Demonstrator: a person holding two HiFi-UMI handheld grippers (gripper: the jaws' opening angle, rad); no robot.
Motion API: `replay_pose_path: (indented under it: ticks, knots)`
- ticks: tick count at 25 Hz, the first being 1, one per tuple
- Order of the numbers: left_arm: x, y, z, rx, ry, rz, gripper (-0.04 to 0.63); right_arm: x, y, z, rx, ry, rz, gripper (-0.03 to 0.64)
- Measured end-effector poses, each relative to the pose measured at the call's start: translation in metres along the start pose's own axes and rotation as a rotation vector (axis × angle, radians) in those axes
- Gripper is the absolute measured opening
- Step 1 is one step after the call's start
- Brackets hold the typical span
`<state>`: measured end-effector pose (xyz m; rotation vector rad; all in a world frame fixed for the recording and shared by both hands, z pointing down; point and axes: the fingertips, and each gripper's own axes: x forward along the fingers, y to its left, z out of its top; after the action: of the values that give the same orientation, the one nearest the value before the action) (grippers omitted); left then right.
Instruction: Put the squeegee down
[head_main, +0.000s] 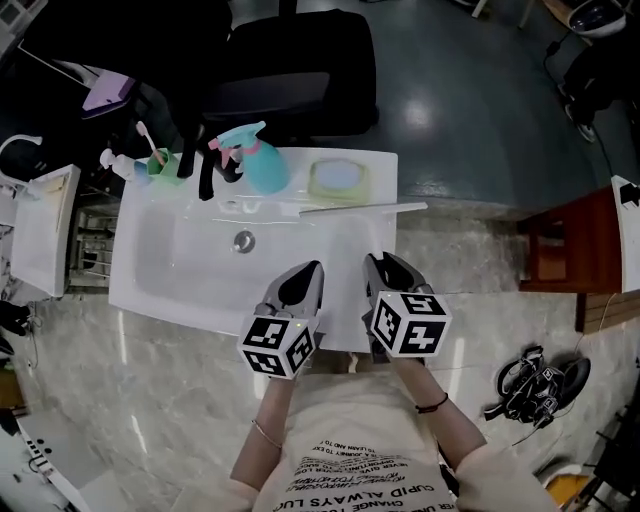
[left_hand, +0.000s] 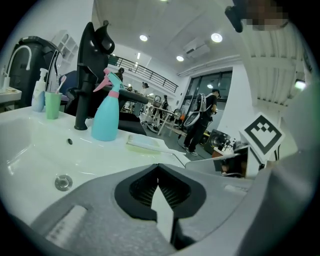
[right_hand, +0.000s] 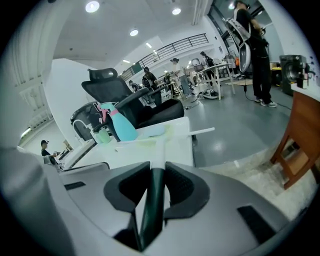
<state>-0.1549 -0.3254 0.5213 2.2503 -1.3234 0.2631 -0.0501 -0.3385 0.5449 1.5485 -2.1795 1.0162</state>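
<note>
Right fingers (right_hand: 157, 167) are pinching the dark green handle of the white T-shaped squeegee (right_hand: 152, 200), pads tight on both sides. The handle runs forward into a white shaft, and the long white blade (head_main: 360, 207) lies crosswise at the back of the glossy white sink worktop (head_main: 150, 290). I can't tell whether the blade is touching down or hanging just above.

Left fingers (left_hand: 158, 167) are pressed together at the tips with nothing between them, over the near rim just beside the right gripper (head_main: 385, 262).

The teal plastic spray bottle (head_main: 262, 160) and the pale green square pad (head_main: 338, 180) sit just behind the blade, with the black tap (head_main: 207, 165) further left.

Here's the worry: the blade's right end reaches past the worktop's edge. Let go with too much weight out there and it could tip to the floor. Release over the sloping basin and the handle may slide. Push forward and the blade clips the pad or bottle.
</note>
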Motion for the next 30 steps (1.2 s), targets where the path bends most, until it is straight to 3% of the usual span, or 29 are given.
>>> replay_pose_path:
  ticks: [13,30]
  knots:
    - [0.014,-0.006,-0.017,-0.008,0.073,-0.111,0.021,0.008,-0.001,-0.013,-0.058,0.046,-0.114,0.096]
    - [0.009,-0.004,-0.018,-0.006,0.075,-0.139,0.023,0.009,-0.001,-0.017,-0.095,0.067,-0.177,0.098]
